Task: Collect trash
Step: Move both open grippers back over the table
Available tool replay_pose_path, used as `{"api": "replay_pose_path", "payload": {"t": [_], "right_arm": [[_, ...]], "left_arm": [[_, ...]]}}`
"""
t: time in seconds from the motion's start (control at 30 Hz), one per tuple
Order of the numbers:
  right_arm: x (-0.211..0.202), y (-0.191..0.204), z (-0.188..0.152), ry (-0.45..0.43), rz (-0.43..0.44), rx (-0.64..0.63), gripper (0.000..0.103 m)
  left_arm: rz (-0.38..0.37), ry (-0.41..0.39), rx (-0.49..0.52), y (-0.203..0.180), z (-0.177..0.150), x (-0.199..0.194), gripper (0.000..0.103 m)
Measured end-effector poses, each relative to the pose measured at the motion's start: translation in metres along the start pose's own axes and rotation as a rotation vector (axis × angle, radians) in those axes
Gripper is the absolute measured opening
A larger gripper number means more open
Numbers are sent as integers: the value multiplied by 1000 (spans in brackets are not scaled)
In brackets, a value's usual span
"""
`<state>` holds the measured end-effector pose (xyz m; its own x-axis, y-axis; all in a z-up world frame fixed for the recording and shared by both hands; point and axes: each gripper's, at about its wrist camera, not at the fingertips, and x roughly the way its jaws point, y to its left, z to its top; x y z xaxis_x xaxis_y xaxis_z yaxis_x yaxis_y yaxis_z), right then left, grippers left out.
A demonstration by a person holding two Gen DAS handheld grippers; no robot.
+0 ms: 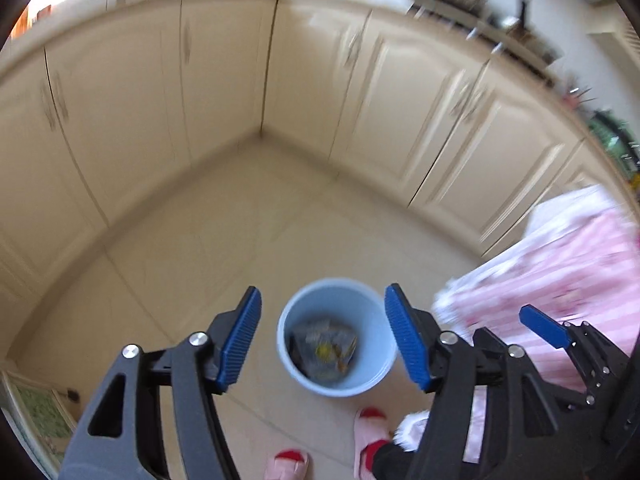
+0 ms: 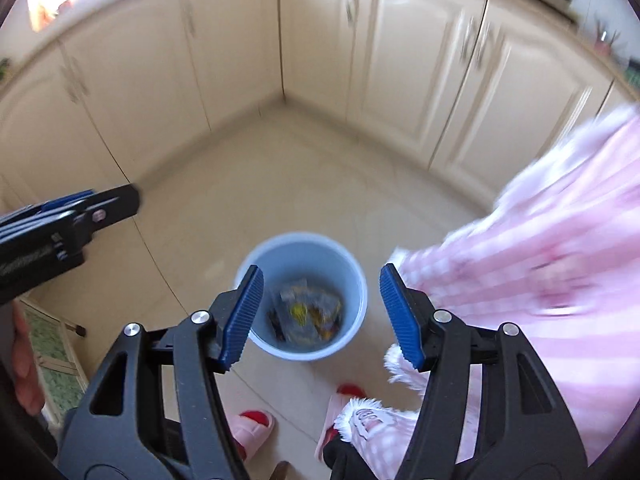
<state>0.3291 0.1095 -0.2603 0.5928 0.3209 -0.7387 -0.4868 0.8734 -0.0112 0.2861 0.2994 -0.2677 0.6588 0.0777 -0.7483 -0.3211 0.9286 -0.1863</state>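
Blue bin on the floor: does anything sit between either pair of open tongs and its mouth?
Nothing visible does. The blue bin stands open-topped with wrappers inside; the left tongs and right tongs are both empty above it.

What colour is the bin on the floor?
Light blue bin, clearest in the right wrist view.

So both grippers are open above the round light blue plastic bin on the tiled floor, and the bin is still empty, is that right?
Not quite. The round light blue plastic bin is not empty: crumpled wrappers lie at its bottom, as the right wrist view shows. The rest holds: the left gripper and right gripper are both open above it.
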Motion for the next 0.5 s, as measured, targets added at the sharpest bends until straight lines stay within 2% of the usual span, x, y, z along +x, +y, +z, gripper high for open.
{"api": "replay_pose_path", "payload": {"t": [0.1, 0.17, 0.2, 0.3, 0.4, 0.5], "right_arm": [[-78, -14, 9, -135, -69, 6, 65], [-119, -32, 7, -189, -101, 40, 66], [-137, -43, 4, -210, -116, 59, 67], [-187, -88, -10, -263, -173, 120, 69], [-229, -141, -32, -299, -255, 180, 69], [-257, -198, -52, -313, -342, 245, 70]], "left_arm": [[-77, -125, 44, -32, 14, -68, 71], [-142, -158, 79, -59, 17, -98, 72], [-161, -162, 91, -68, 16, -105, 72], [-284, -154, 148, -118, 14, -131, 73], [-407, -124, 207, -175, 9, -144, 76], [-509, -63, 296, -249, 1, -149, 77]]}}
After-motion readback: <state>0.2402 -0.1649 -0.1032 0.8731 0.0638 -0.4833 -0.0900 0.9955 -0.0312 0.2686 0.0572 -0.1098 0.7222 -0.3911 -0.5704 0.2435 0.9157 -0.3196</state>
